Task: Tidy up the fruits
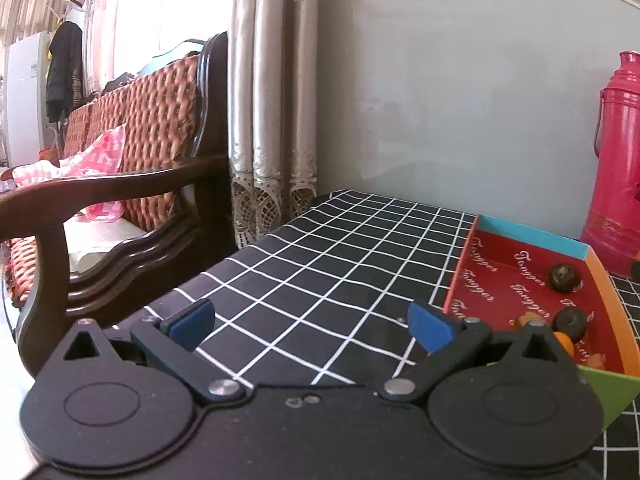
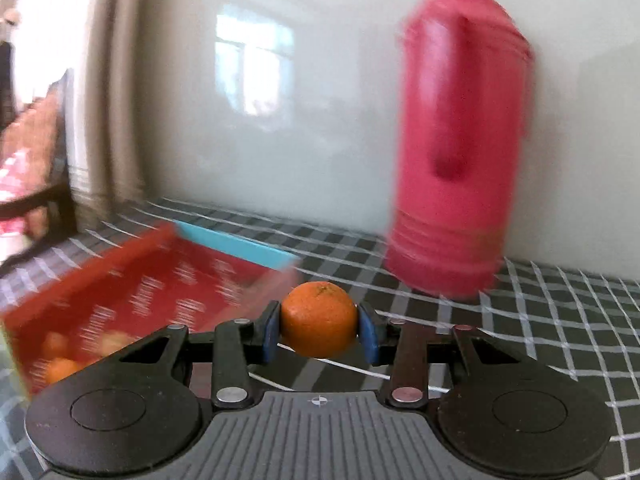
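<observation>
Right wrist: right gripper (image 2: 319, 330) jaws clamp orange (image 2: 319, 319); left wrist: left gripper (image 1: 311, 323) jaws spread.

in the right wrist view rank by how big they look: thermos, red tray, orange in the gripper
1. thermos, tallest and widest, though blurred.
2. red tray, partly cut off by the gripper, so its rank below the thermos is unsure.
3. orange, smallest, even though it is nearest the camera, between the right gripper's pads.
</observation>
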Action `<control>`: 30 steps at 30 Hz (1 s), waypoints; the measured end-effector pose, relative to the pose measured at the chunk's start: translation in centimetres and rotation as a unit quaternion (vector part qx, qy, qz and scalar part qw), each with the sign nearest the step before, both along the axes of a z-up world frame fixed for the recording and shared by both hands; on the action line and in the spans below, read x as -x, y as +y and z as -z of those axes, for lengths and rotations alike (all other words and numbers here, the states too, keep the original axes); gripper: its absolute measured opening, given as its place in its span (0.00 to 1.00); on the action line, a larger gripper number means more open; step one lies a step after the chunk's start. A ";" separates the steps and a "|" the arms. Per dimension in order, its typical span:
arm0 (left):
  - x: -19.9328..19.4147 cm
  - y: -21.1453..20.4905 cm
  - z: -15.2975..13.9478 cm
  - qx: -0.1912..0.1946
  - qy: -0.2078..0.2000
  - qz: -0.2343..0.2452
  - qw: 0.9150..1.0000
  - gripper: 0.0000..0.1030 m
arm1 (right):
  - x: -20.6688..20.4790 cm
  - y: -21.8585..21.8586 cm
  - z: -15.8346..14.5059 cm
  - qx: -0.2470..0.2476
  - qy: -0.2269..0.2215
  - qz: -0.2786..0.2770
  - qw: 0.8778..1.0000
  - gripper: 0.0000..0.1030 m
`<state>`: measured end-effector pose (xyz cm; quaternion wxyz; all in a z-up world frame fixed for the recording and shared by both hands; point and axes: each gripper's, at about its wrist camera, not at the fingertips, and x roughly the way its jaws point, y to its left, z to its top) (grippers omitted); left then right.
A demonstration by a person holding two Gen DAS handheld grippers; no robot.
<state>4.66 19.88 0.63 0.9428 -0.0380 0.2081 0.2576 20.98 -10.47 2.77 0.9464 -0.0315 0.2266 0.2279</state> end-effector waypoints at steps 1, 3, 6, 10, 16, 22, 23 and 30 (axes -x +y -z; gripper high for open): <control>0.1 0.1 0.0 -0.001 0.001 -0.002 1.000 0.94 | 0.4 0.8 -0.3 -0.004 -0.006 -0.014 1.000 0.40; 0.4 0.3 0.0 -0.002 0.003 -0.003 1.000 0.94 | 1.2 2.8 -0.8 -0.008 -0.011 -0.038 0.999 0.40; 0.6 0.5 0.1 -0.004 0.003 -0.005 1.000 0.94 | 2.3 5.0 -0.8 -0.008 -0.012 -0.065 0.998 0.40; 0.8 0.5 0.0 0.000 -0.001 -0.009 1.000 0.94 | 3.1 7.2 -0.1 0.012 -0.010 -0.087 0.996 1.00; 0.5 0.1 -0.1 0.008 -0.001 -0.004 1.000 0.94 | 4.0 5.6 -0.8 -0.017 -0.064 -0.069 0.995 1.00; 0.0 -2.5 -0.6 -0.011 -0.013 0.027 0.999 0.94 | 4.5 2.9 -1.1 -0.007 -0.076 -0.040 0.996 1.00; 0.0 -3.1 -0.8 -0.011 -0.018 0.034 0.999 0.94 | 5.0 2.2 -1.5 -0.006 -0.082 -0.034 0.996 1.00; 1.8 -9.0 -2.7 -0.014 -0.043 0.103 0.994 0.94 | 10.2 -4.5 -3.8 0.001 -0.089 0.011 0.996 1.00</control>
